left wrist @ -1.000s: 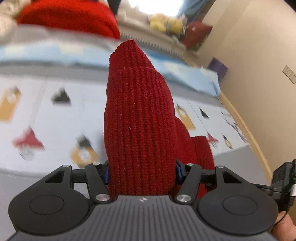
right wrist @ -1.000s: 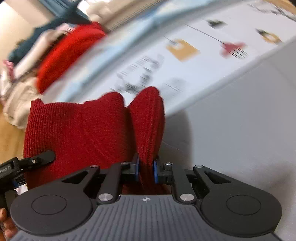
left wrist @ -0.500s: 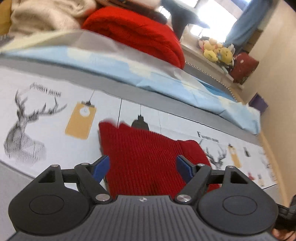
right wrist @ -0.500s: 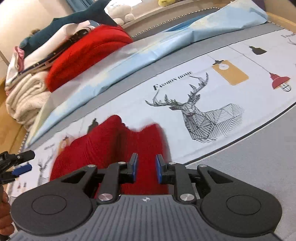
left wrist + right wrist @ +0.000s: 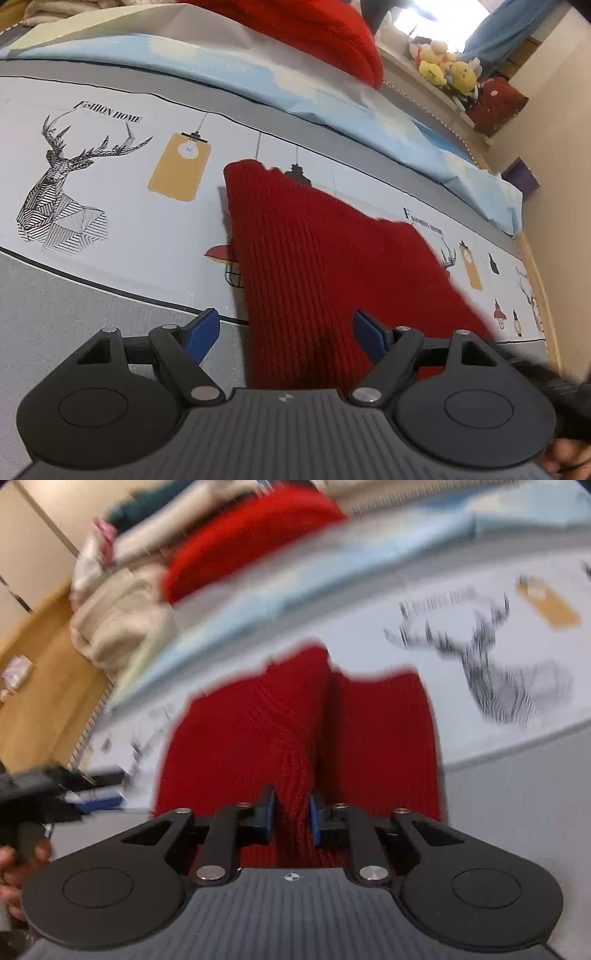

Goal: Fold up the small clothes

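A small dark red knit garment [image 5: 314,258] lies on the printed bed cover [image 5: 110,206], folded over with its far corner pointing away. My left gripper [image 5: 285,332] hangs over its near end with jaws spread wide. The left pad stands off the cloth, so nothing is gripped. In the right wrist view the same knit [image 5: 240,731] shows two lobes with a crease between them. My right gripper [image 5: 291,819] is closing, its pads pinching a bunched ridge of the knit. The left gripper [image 5: 55,790] appears at the left edge, blurred.
A thick folded bright red sweater [image 5: 306,29] sits at the back on a light blue sheet [image 5: 295,88]. Plush toys [image 5: 447,70] line a ledge at the far right. A heap of cream and other clothes [image 5: 122,627] lies back left, beside a wooden floor.
The left gripper let go of the knit it held upright and its jaws spread. The garment came down flat onto the bed cover. The right gripper stayed clamped on its fold and shifted sideways.
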Demonstrator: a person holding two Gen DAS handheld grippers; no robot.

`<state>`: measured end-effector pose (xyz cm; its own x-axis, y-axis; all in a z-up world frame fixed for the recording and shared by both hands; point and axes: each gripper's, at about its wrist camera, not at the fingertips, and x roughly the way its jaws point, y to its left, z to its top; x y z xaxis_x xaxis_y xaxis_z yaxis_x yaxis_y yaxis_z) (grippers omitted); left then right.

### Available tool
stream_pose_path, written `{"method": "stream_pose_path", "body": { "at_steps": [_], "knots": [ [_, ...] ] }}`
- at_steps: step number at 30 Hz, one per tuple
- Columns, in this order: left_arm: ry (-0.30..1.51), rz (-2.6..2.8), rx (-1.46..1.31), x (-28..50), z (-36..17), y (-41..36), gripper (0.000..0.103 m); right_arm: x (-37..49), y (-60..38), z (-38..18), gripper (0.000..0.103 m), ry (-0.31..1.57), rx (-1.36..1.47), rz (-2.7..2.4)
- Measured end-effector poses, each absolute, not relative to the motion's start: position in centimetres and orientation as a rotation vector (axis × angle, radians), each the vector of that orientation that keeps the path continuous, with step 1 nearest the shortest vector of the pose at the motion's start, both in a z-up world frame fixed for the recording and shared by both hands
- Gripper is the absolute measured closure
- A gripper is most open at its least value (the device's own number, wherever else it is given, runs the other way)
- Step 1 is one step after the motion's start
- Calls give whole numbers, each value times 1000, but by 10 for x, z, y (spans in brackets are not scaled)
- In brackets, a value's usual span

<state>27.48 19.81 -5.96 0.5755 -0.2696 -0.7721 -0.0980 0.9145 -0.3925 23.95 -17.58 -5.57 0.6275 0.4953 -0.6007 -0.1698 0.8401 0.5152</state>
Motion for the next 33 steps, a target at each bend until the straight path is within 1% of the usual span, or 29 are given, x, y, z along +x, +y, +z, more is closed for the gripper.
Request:
{"method": "stream_pose_path", "body": {
  "at_steps": [2,4,5,8,9,11,13,15,17,19,20,24,27,28,29,30,31,32,33],
  "knots": [
    [950,-120,-427,275,-59,194,19,219,-191,-32,90,701,488,416],
    [946,-139,-429,276,-59,187,19,206,-204,-27,90,693,457,371],
    [949,-147,-427,277,-59,183,19,204,-211,-34,90,749,446,321],
    [979,-169,-407,279,-65,166,19,208,-228,-73,90,996,418,196],
    [992,-174,-396,280,-69,160,19,208,-230,-79,90,1021,409,176],
    [1040,-164,-353,283,-80,148,18,208,-229,-80,90,1009,389,176],
    [1098,-130,-306,283,-95,141,7,207,-225,-78,88,994,385,176],
    [1107,-111,-352,282,-102,145,6,207,-226,-80,77,997,388,152],
    [1117,-115,-418,283,-109,153,6,210,-228,-83,50,1010,388,123],
    [1121,-127,-470,284,-114,156,6,216,-233,-89,43,1021,398,112],
    [1121,-132,-484,285,-116,155,6,218,-234,-93,40,1033,407,117],
    [1109,-144,-506,289,-120,147,7,228,-241,-109,40,1085,504,126],
    [1095,-150,-502,292,-120,138,11,233,-241,-118,39,1110,583,135],
    [1083,-148,-488,293,-118,136,15,234,-239,-120,37,1113,587,136],
    [1072,-149,-475,294,-116,135,17,235,-236,-121,39,1113,577,139],
    [1058,-151,-463,295,-114,135,23,235,-232,-121,42,1110,564,146],
    [1039,-153,-452,297,-110,135,28,234,-228,-119,51,1101,550,155],
    [1016,-153,-437,297,-106,136,29,233,-226,-116,59,1089,543,164],
    [998,-151,-420,298,-103,137,30,231,-223,-112,63,1078,546,177]
  ]
}}
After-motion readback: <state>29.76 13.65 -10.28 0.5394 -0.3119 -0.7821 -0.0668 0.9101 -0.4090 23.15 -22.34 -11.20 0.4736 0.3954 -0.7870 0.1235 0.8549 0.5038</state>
